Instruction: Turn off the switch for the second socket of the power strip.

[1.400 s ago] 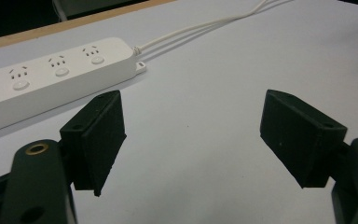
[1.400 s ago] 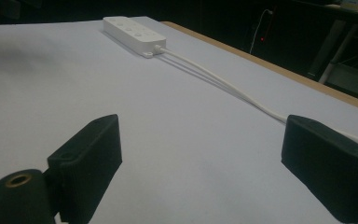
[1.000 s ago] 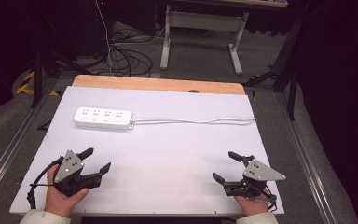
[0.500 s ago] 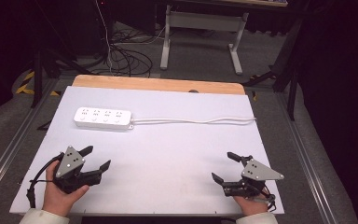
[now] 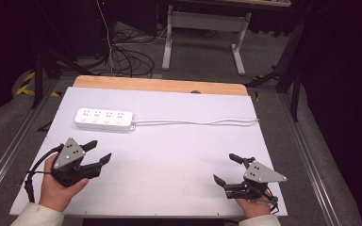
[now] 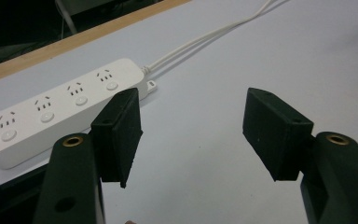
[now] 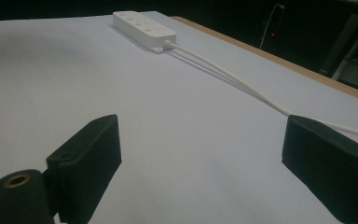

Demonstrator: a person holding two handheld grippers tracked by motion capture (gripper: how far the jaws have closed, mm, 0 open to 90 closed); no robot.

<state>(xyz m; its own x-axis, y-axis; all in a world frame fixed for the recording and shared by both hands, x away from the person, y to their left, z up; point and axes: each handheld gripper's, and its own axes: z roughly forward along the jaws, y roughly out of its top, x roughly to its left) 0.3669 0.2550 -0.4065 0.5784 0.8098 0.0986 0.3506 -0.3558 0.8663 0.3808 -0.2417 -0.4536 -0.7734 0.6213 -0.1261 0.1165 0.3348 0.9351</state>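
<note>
My left gripper (image 5: 99, 151) sits low at the near left of the white tabletop (image 5: 179, 155), jaws spread wide, nothing between them. My right gripper (image 5: 226, 169) is at the near right, jaws also wide apart and empty. The white four-socket plastic power strip (image 5: 104, 119) lies flat toward the far left of the tabletop, just beyond my left gripper and well apart from the right one. Its white cable (image 5: 198, 122) runs off to the right edge (doubled for part of its length). A wooden strip (image 5: 160, 85) borders the far edge.
</note>
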